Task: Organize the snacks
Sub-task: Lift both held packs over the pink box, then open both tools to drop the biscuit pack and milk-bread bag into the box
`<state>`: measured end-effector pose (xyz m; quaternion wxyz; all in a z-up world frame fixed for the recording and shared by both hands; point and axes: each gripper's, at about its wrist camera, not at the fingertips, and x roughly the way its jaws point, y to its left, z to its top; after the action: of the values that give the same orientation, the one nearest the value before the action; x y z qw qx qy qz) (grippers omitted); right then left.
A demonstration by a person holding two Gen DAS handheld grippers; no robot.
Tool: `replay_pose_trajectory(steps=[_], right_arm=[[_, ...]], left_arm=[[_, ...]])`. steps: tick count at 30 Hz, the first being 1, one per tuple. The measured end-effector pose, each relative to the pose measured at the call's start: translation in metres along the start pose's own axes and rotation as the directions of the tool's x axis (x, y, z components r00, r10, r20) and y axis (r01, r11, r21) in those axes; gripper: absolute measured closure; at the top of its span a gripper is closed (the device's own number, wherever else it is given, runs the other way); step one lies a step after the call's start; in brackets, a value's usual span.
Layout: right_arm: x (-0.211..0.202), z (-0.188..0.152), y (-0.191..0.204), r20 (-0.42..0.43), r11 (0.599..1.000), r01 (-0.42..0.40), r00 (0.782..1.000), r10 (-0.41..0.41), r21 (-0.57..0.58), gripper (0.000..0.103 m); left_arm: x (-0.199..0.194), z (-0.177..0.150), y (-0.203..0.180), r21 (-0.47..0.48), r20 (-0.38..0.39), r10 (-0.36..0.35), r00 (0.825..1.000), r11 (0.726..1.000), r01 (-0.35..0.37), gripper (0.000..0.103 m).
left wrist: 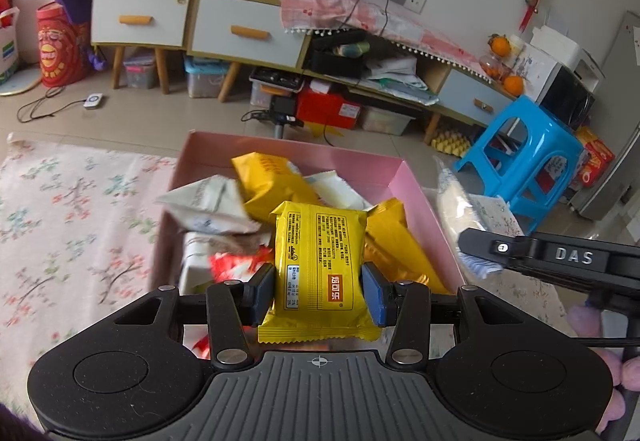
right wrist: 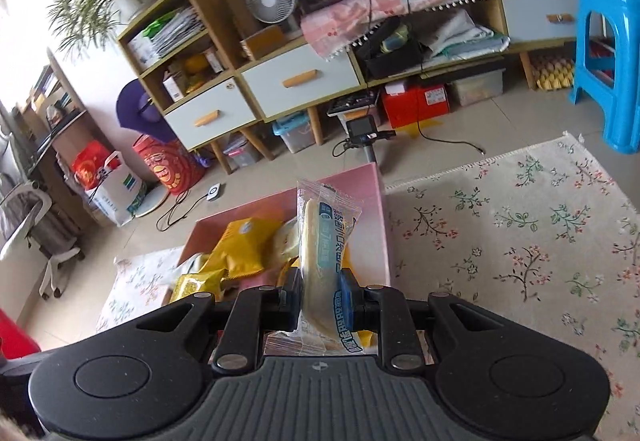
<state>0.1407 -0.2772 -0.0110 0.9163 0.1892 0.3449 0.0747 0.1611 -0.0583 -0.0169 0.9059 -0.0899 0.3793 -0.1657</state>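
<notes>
A: What's your left gripper (left wrist: 318, 291) got?
B: You've got it clamped on a yellow foil snack packet (left wrist: 320, 261), right over the pink cardboard box (left wrist: 416, 197).
A: And the right gripper (right wrist: 320, 295)?
B: Squeezed tight on a clear-wrapped cream snack bar (right wrist: 318, 253), above that same box.

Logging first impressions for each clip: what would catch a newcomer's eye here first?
Probably the yellow snack packet pinched in the left gripper above a pink box heaped with snacks. Next, the clear-wrapped pastry held on edge in the right gripper over the same box, beside a floral cloth.
</notes>
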Motion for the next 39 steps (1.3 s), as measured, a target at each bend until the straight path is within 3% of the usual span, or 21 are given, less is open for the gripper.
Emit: replay_pose_trajectory(steps=[20, 23, 27, 30, 39], right_arm=[[0.037, 0.010, -0.015, 0.020, 1.000, 0.017, 1.000, -0.018, 0.023, 0.090], [0.035, 0.012, -0.015, 0.025, 0.999, 0.019, 1.000, -0.019, 0.026, 0.083], [0.030, 0.013, -0.013, 0.035, 1.000, 0.015, 0.999, -0.015, 0.019, 0.069], [0.024, 0.014, -0.010, 0.045, 1.000, 0.006, 0.999, -0.007, 0.019, 0.055], [-0.002, 0.018, 0.003, 0.068, 0.999, 0.029, 0.997, -0.027, -0.033, 0.037]], left_arm=[[0.045, 0.015, -0.014, 0.062, 0.032, 0.019, 0.999, 0.998, -0.021, 0.059], [0.043, 0.015, -0.016, 0.080, 0.036, 0.002, 0.999, 0.997, -0.004, 0.056], [0.035, 0.014, -0.021, 0.115, 0.048, -0.013, 0.999, 0.993, 0.007, 0.036], [0.028, 0.013, -0.022, 0.123, 0.054, -0.015, 0.998, 0.992, 0.008, 0.031], [0.000, 0.009, -0.020, 0.119, 0.059, -0.026, 0.998, 0.993, 0.019, 0.024]])
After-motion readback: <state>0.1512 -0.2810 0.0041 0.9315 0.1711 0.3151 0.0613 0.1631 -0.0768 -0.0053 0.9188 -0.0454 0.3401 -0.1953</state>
